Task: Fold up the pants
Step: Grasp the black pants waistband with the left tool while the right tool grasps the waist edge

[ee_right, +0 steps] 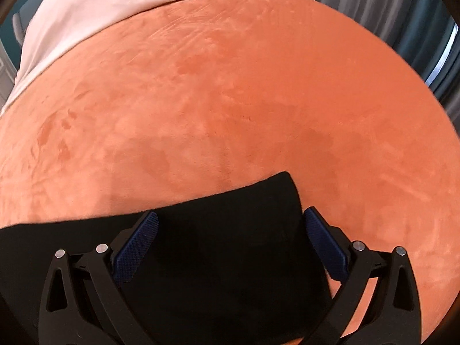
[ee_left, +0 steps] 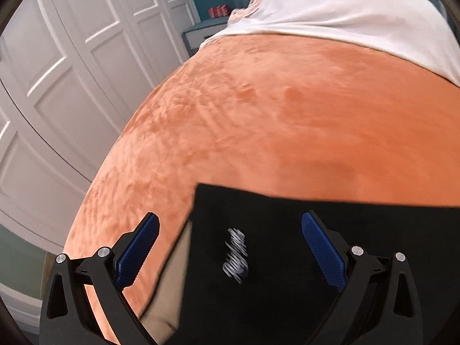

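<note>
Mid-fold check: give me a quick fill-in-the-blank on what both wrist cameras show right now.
1. The pants are ____ in colour.
2. They lie on an ____ blanket.
3. Both the left claw and the right claw have their fingers ____, gripping nothing.
4. Beyond the blanket's far edge lies a ____ sheet.

Missing words: black; orange; open; white

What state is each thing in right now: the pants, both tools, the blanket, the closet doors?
Pants: black, lying flat on the blanket, silver logo facing up, not gripped.
Left tool: open, fingers either side of the pants' left corner.
Right tool: open, straddling the pants' right corner.
Orange blanket: spread flat, lightly rumpled.
White sheet: exposed beyond the blanket's far edge.
Closet doors: shut.
</note>
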### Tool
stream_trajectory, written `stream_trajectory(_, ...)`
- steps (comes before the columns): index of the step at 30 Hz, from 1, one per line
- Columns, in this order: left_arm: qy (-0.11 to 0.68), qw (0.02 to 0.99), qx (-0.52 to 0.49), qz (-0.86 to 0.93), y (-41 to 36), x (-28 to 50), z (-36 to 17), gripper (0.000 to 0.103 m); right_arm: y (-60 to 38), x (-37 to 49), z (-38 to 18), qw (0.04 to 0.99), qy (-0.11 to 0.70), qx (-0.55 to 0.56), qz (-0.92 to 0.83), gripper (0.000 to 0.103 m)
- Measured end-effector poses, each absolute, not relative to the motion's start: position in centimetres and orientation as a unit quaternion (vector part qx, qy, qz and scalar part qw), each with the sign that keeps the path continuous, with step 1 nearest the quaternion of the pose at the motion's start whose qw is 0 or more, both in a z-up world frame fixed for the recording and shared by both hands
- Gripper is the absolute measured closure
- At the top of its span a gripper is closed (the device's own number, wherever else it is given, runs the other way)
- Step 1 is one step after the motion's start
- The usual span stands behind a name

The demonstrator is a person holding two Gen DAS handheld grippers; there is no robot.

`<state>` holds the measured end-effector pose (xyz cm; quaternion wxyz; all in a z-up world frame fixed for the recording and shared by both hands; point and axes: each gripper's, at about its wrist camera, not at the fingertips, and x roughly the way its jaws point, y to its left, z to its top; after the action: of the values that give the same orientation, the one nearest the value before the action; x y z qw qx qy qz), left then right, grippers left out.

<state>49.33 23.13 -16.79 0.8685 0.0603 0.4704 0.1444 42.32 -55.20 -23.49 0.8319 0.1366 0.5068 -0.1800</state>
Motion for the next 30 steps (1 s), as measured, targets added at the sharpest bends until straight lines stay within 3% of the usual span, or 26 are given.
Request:
stream_trajectory(11,0.544,0.830,0.012,0.124,25.4,54.3,-21.8,0.009,-55.1,42.0,-23.6,0.847,0.481,0.141,-0.177,0.006)
stream_trajectory(12,0.542,0.832,0.006,0.118,25.2,54.2,-21.8,0.015,-55.0,41.8,-23.5,0.848,0.480,0.138,-0.175,0.012)
stream_trajectory(13,0.540,0.835,-0.002,0.107,25.1,54.2,-21.7,0.029,-54.9,41.5,-23.4,0.851,0.478,0.137,-0.170,0.016)
stream_trajectory(15,0.535,0.839,-0.007,0.098,24.9,53.9,-21.1,0.053,-54.7,41.2,-23.2,0.855,0.474,0.137,-0.159,0.038)
stream_trajectory(16,0.535,0.842,-0.014,0.075,24.7,53.9,-20.7,0.078,-54.5,41.1,-23.0,0.857,0.472,0.137,-0.156,0.045)
stream_trajectory(18,0.534,0.842,-0.023,0.065,24.3,53.3,-19.7,0.086,-54.5,40.8,-22.4,0.860,0.470,0.148,-0.137,0.085)
stream_trajectory(20,0.520,0.851,-0.027,0.069,24.1,52.2,-17.9,0.101,-54.1,40.6,-21.5,0.861,0.468,0.161,-0.119,0.091)
stream_trajectory(30,0.463,0.883,-0.053,0.050,26.8,44.1,-8.4,0.100,-51.9,35.9,-11.8,0.902,0.397,0.137,-0.095,0.091)
